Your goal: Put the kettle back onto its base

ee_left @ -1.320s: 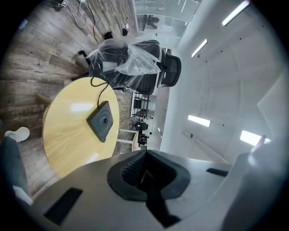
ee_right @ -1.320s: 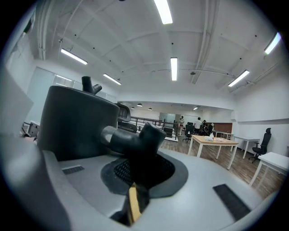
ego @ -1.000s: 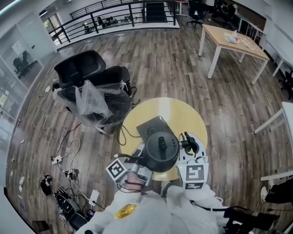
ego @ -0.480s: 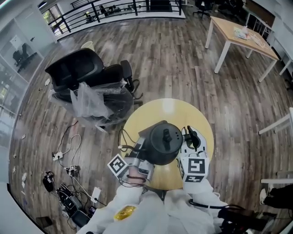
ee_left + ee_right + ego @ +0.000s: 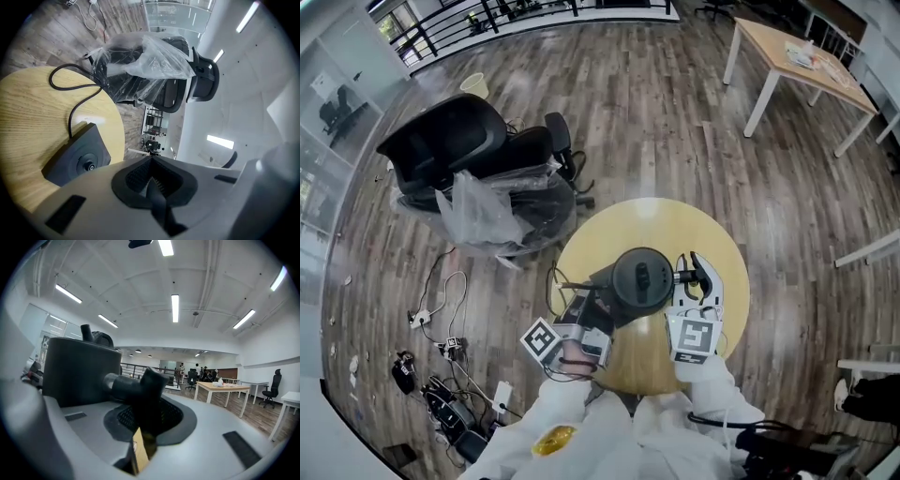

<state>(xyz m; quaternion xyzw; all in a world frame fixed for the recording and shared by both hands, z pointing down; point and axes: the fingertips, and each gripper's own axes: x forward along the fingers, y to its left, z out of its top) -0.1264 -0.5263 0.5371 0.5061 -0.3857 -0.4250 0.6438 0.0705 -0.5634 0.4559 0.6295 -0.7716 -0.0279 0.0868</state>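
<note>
From the head view, your right hand-held gripper [image 5: 692,279] carries the kettle [image 5: 641,279] by its handle [image 5: 680,277] over the round worktop [image 5: 712,234]. The base [image 5: 595,281] shows at the kettle's left, so the two look not quite lined up.

In the left gripper view, your left hand-held gripper [image 5: 581,307] has its jaws pressed together on nothing. The base lies bare, and its cord [image 5: 70,89] loops across the worktop.

In the right gripper view, the jaws are clamped on the black handle. The kettle is upright, ready to lower straight.

At the surface [image 5: 675,230]: 1 kettle [image 5: 641,279], 1 base [image 5: 77,157], 1 cord [image 5: 70,123], and 2 tools: left tool [image 5: 151,173], right tool [image 5: 145,404].
</note>
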